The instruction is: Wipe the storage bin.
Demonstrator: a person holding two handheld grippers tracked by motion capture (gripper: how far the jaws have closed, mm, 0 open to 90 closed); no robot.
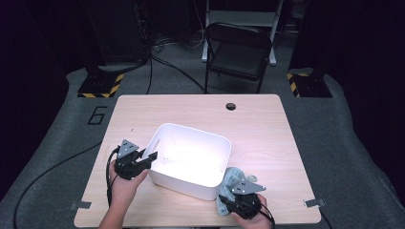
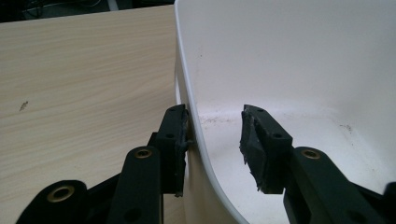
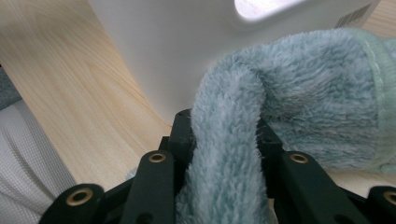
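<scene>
Two grippers worked at one table, and the things in hand were one white bin and one pale blue fluffy cloth. The bin sat at the centre of the high view, slightly turned on the wood. The left gripper, at lower left of that view, straddled the bin's left wall: in the left gripper view one jaw stood outside the wall, touching it, while the other stood inside the bin, apart from the wall, so the jaws were released around the rim rather than clenched. The right gripper, at the lower right, lay at the bin's near right corner. In the right gripper view its jaws were grasping a fold of the cloth, which rose between them and spread to the right, lying on the table against the bin's outer wall.

The table was light wood grain with rounded corners and one round cable hole near its far edge. It stood on grey carpet. Beyond it stood one black folding chair, and two yellow-and-black striped bases flanked the dark room.
</scene>
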